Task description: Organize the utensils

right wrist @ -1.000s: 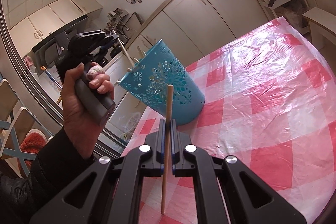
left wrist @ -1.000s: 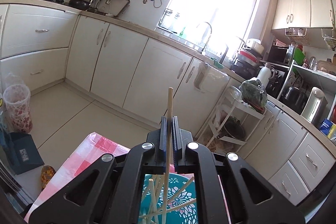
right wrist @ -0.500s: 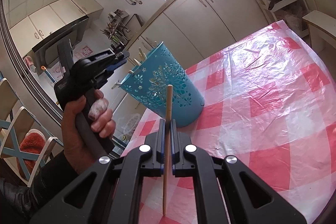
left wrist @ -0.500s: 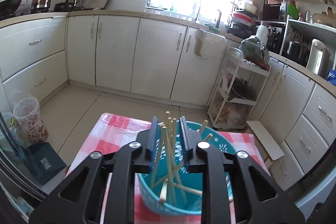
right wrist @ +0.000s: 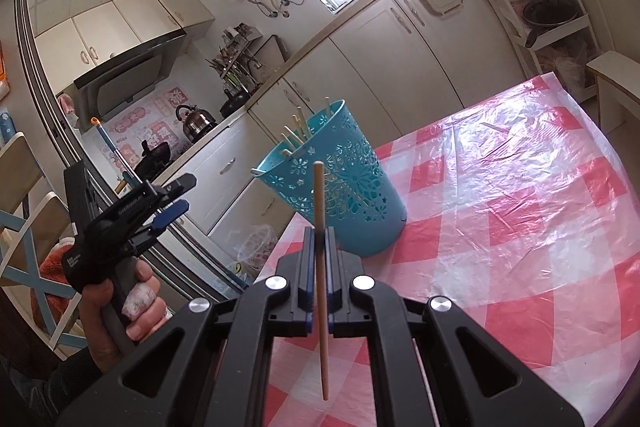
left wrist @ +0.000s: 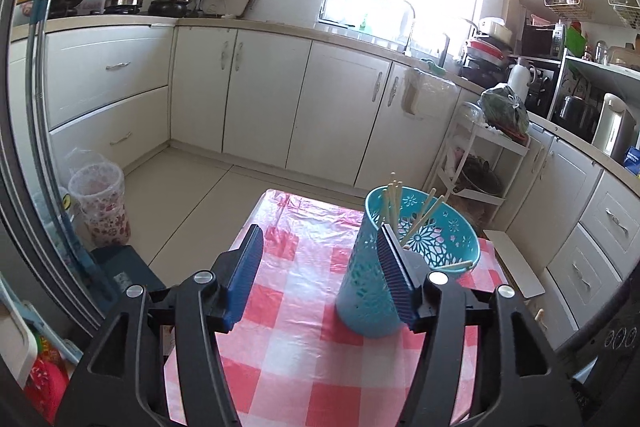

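A teal cut-out basket (left wrist: 372, 291) stands on the red-and-white checked table (left wrist: 304, 367), and several wooden chopsticks (left wrist: 394, 203) poke out of its top. My left gripper (left wrist: 318, 231) hangs just short of it, its jaws opening with nothing between them; its right finger overlaps the basket's near side. In the right wrist view the basket (right wrist: 348, 195) sits ahead of my right gripper (right wrist: 318, 233), which is shut on one upright chopstick (right wrist: 319, 195). A hand (right wrist: 132, 303) holds the left gripper (right wrist: 180, 195) to the left of the basket.
The table's (right wrist: 520, 227) far edge drops off behind the basket. On the floor stands a flowered bin (left wrist: 100, 203). A white rack (left wrist: 480, 163) and cream cabinets lie beyond. A chair (right wrist: 24, 227) is at the left, and a white stool (right wrist: 616, 83) at the table's far right.
My left gripper let its chopstick go into the basket, opened, and drew back and left of the basket. My right gripper still grips its chopstick and rose slightly.
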Demonstrator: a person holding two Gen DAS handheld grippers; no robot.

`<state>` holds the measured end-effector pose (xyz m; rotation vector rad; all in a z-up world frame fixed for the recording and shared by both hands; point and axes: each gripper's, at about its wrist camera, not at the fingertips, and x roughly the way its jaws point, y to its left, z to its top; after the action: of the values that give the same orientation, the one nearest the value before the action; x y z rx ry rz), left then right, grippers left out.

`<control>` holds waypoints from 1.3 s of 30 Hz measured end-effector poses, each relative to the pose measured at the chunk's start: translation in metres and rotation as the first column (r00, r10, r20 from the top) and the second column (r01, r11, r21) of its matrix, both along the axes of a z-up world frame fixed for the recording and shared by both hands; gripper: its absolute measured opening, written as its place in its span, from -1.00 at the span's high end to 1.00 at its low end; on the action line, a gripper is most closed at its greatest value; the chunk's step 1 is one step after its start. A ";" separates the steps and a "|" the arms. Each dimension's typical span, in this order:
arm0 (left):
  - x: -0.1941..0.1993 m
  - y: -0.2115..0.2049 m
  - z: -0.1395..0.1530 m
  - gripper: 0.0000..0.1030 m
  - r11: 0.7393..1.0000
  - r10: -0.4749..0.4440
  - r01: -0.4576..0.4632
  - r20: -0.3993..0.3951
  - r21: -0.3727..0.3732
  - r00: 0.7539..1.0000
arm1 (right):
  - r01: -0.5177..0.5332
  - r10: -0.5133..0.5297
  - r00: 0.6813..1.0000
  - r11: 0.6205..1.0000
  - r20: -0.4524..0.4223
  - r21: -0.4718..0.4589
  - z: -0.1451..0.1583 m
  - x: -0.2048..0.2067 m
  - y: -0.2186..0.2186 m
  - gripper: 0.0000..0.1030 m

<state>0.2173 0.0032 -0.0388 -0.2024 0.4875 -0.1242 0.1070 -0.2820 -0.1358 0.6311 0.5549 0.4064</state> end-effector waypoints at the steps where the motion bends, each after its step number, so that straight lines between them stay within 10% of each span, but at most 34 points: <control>1: -0.002 0.003 -0.003 -0.09 1.000 0.003 -0.003 -0.009 0.000 1.000 | -0.002 0.002 1.000 1.000 0.005 0.001 0.003 0.000 0.001 0.90; 24: -0.030 0.033 -0.061 -0.09 0.998 0.031 -0.039 -0.178 -0.045 0.984 | 0.043 -0.008 0.925 0.995 0.381 -0.085 0.174 0.073 0.011 0.90; 39: -0.055 0.031 -0.042 -0.50 0.999 0.038 -0.031 -0.179 0.041 0.983 | 0.039 0.017 0.990 0.919 0.138 -0.391 0.054 0.130 0.072 0.71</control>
<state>0.1619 0.0345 -0.0805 -0.1856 0.6651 -0.0628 0.2370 -0.2097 -0.0819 0.2155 0.4815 0.3124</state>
